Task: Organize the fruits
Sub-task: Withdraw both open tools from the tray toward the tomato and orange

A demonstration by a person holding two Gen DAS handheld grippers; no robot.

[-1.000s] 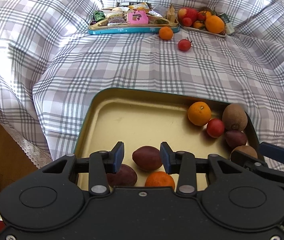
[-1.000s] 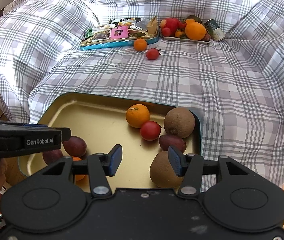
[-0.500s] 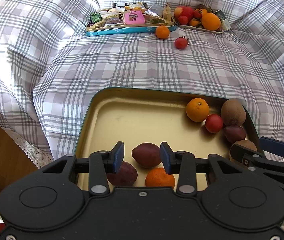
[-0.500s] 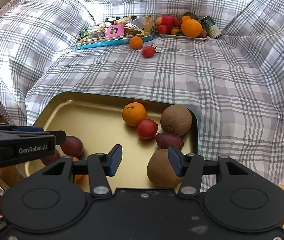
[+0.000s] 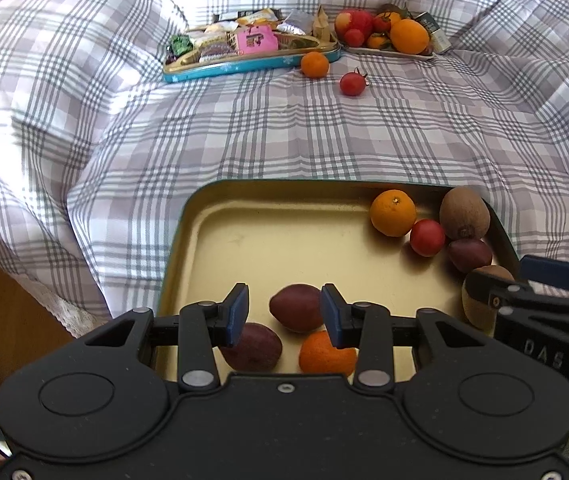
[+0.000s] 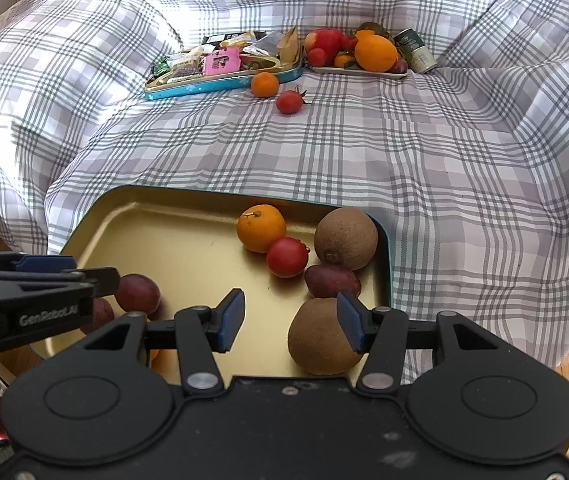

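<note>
Checked bedding carries a gold tray (image 5: 212, 240) just ahead of the left hand-held gripper (image 5: 284, 314) and right hand-held gripper (image 6: 290, 322); both spread, empty, hovering over gathered fruits (image 6: 261, 228), likely choosing.

Both grippers, the left gripper (image 5: 284, 314) and the right gripper (image 6: 290, 318), are matte black plastic with silver screws and blue-padded fingers (image 5: 237, 312); white "GenRobot.AI" lettering marks one.

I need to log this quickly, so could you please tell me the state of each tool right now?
Left tool: open, holding nothing, above the gold tray.
Right tool: open, holding nothing.
</note>
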